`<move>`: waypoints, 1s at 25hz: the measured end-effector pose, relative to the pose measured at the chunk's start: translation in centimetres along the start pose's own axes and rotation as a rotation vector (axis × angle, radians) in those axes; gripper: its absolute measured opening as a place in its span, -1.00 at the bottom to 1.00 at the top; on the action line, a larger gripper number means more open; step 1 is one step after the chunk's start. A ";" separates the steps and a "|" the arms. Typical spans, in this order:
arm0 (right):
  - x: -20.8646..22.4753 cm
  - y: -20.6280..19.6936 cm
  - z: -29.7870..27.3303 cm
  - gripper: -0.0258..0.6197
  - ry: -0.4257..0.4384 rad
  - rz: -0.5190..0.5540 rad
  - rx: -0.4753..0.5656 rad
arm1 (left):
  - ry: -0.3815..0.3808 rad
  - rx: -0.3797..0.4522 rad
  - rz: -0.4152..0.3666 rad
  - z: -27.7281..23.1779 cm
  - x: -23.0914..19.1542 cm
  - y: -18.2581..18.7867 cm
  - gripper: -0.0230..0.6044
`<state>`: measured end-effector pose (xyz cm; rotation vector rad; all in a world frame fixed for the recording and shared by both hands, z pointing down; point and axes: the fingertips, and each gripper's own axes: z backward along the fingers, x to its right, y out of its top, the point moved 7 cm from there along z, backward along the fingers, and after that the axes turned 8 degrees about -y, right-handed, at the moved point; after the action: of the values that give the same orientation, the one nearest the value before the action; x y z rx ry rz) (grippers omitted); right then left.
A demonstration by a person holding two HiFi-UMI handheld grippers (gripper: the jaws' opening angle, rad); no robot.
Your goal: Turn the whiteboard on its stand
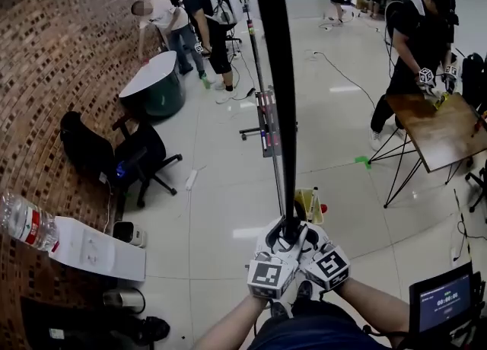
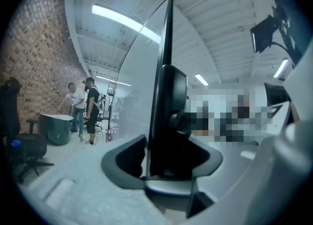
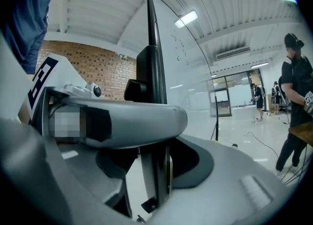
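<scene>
The whiteboard (image 1: 275, 74) stands edge-on to me, its black frame running as a dark bar from the top of the head view down to my hands. Both grippers meet on that edge at the bottom centre, the left gripper (image 1: 280, 236) beside the right gripper (image 1: 298, 236). The left gripper (image 2: 164, 163) has its jaws closed on the black frame (image 2: 166, 72), one on each side. My right gripper (image 3: 154, 170) clamps the same frame (image 3: 152, 48), with the white writing face (image 3: 188, 77) stretching off to the right. Part of the stand (image 1: 264, 124) shows behind the board.
On the left a brick wall curves past a black office chair (image 1: 141, 158) and a round dark table (image 1: 152, 82), where people (image 1: 202, 14) stand. On the right a person (image 1: 426, 36) works at a wooden table (image 1: 441, 128). A yellow item (image 1: 308, 204) lies on the floor by the board. A screen (image 1: 445, 303) is at lower right.
</scene>
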<state>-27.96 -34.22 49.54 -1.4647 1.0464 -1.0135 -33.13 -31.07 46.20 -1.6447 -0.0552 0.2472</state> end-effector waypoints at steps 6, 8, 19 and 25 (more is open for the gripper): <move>-1.3 0.0 3.2 -0.32 -0.020 0.005 -0.005 | -0.025 0.031 0.020 1.5 2.8 -0.2 -0.18; -2.0 0.0 3.6 -0.32 -0.025 0.006 -0.010 | -0.028 0.037 0.021 2.2 3.2 -0.3 -0.18; -5.9 -1.1 7.5 -0.32 0.006 0.000 -0.009 | 0.028 0.004 0.043 6.5 7.3 -0.4 -0.20; -7.9 -1.4 9.9 -0.32 0.027 0.006 0.017 | 0.037 0.026 -0.006 8.8 9.4 -1.5 -0.21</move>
<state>-20.45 -23.96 49.23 -1.4369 1.0589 -1.0377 -25.47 -20.58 45.90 -1.6223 -0.0288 0.2121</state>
